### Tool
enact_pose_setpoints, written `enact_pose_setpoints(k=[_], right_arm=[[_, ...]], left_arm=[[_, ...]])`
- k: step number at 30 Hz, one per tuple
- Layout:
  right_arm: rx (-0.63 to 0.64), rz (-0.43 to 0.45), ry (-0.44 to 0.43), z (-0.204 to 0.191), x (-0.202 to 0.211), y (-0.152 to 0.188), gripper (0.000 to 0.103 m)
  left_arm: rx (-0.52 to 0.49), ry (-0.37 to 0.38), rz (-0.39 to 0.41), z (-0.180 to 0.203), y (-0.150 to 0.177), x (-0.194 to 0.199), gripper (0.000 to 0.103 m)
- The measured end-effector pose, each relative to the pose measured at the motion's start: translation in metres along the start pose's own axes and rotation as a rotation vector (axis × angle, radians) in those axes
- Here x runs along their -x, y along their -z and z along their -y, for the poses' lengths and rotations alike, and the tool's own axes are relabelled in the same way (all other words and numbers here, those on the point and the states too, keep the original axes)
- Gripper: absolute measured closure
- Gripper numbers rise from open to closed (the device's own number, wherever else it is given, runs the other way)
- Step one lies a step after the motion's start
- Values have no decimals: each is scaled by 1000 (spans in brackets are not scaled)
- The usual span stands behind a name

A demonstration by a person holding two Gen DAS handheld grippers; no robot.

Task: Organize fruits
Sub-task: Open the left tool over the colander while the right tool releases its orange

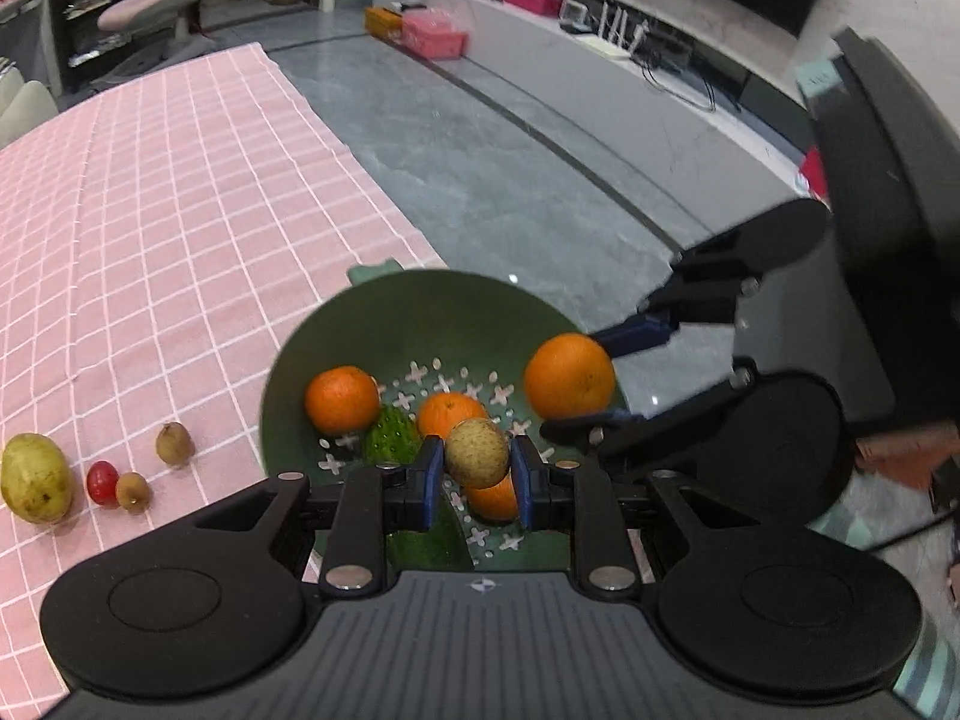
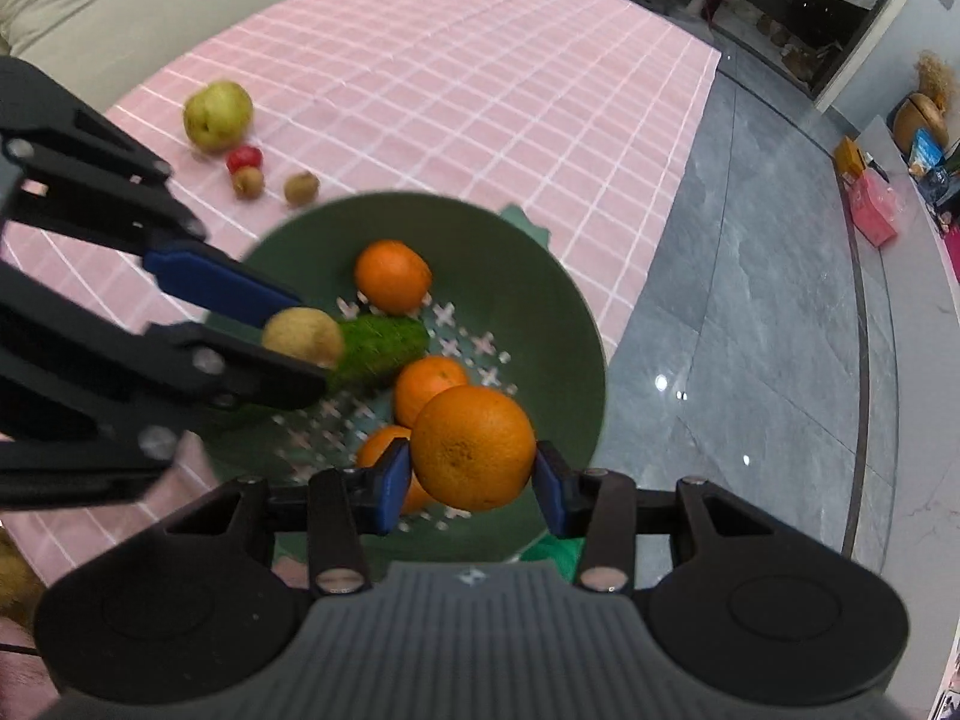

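Observation:
A green colander bowl (image 1: 360,330) stands at the table's edge and holds three oranges (image 1: 342,399) and a bumpy green fruit (image 1: 393,438). My left gripper (image 1: 477,468) is shut on a small brown kiwi (image 1: 477,453) above the bowl; it also shows in the right wrist view (image 2: 303,336). My right gripper (image 2: 474,477) is shut on a large orange (image 2: 474,447) above the bowl (image 2: 540,312), also seen in the left wrist view (image 1: 570,375). On the pink cloth lie a yellow-green pear (image 1: 36,477), a red cherry tomato (image 1: 102,482) and two small brown fruits (image 1: 174,443).
The pink checked tablecloth (image 1: 180,210) ends just beyond the bowl, with grey floor (image 1: 510,180) past the edge. A beige sofa (image 2: 120,0) stands behind the table. A pink box (image 1: 433,33) lies on the floor further off.

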State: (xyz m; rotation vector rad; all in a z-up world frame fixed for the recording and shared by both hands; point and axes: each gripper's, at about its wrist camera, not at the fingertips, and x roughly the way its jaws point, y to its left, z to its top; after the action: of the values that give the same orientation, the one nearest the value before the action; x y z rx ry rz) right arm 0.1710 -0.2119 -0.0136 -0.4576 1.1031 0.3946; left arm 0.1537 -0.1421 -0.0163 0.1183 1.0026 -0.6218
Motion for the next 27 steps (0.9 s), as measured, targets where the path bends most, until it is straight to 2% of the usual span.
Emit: enact_pose_setpoints(k=[5, 14, 22, 27], right_arm=[[39, -18, -25, 11, -17, 1, 62], [178, -17, -75, 13, -35, -6, 62], [233, -44, -99, 11, -46, -6, 62], [238, -62, -115, 11, -52, -2, 62]], left_arm=[[-75, -30, -45, 8, 4, -16, 77], [-181, -28, -102, 18, 9, -33, 76], [-205, -11, -121, 19, 8, -41, 76], [-154, 11, -114, 12, 9, -47, 74]])
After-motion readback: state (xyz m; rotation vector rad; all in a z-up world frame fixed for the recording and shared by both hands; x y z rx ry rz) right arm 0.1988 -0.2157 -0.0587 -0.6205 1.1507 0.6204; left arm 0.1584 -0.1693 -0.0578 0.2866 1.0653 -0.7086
